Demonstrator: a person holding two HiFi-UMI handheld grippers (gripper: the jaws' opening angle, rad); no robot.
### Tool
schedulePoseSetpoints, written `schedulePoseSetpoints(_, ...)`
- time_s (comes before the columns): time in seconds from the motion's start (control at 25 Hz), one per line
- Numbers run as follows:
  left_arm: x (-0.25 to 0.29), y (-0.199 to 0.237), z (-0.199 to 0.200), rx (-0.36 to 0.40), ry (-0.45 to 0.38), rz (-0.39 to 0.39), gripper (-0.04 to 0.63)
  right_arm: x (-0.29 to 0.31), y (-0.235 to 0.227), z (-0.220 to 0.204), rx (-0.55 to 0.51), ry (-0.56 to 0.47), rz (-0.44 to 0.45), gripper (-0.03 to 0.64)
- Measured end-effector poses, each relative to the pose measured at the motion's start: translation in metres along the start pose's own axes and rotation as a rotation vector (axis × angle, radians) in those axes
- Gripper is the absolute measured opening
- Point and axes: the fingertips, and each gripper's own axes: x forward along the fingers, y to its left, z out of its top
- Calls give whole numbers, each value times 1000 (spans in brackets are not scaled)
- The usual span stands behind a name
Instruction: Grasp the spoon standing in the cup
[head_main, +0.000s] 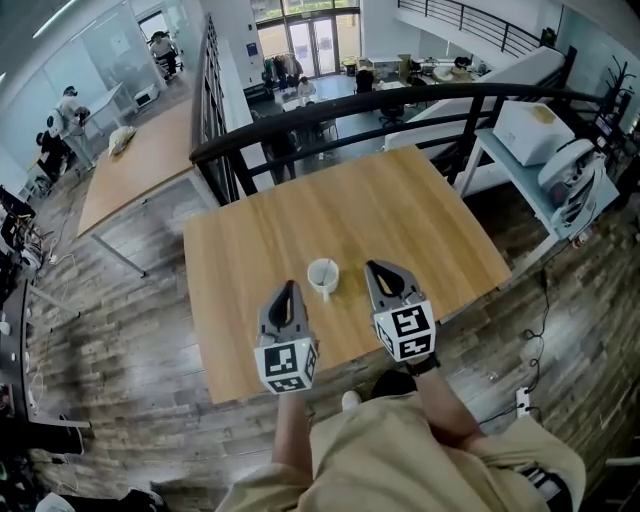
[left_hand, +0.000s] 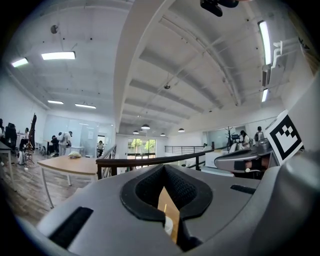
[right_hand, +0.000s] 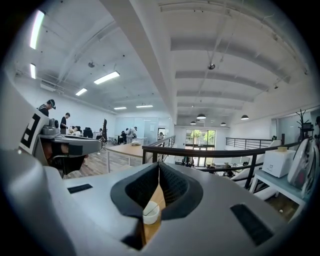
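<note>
Head view shows a small white ceramic cup (head_main: 323, 275) in the lower middle of the frame, on the light wooden table (head_main: 400, 215), near the edge closest to the person. The spoon should stand inside it, but it is too small to make out surely. The left tool (head_main: 288, 292) and the right tool (head_main: 381, 270) are held on each side of the cup, near it and not touching. In the left and right gripper views each pair of jaws is pressed together on nothing. I judge this a ready position: either tool can reach the spoon, but must open first.
</note>
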Motion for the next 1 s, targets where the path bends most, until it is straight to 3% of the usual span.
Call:
schedulePoseSetpoints(0.2,36,10,-13,-12,23,5,11,37,-17,-14,5,30,30,12)
schedulePoseSetpoints(0.44,91,22,-29,-46,51,30,11,101,-32,-34,49,92,135,12)
schedulePoseSetpoints(0.72,136,37,-63,-86,108,55,11,163,-32,-87,158,232,236,12)
schedulePoseSetpoints(1.0,161,49,-96,-122,159,61,11,199,-19,-137,161,344,320,14)
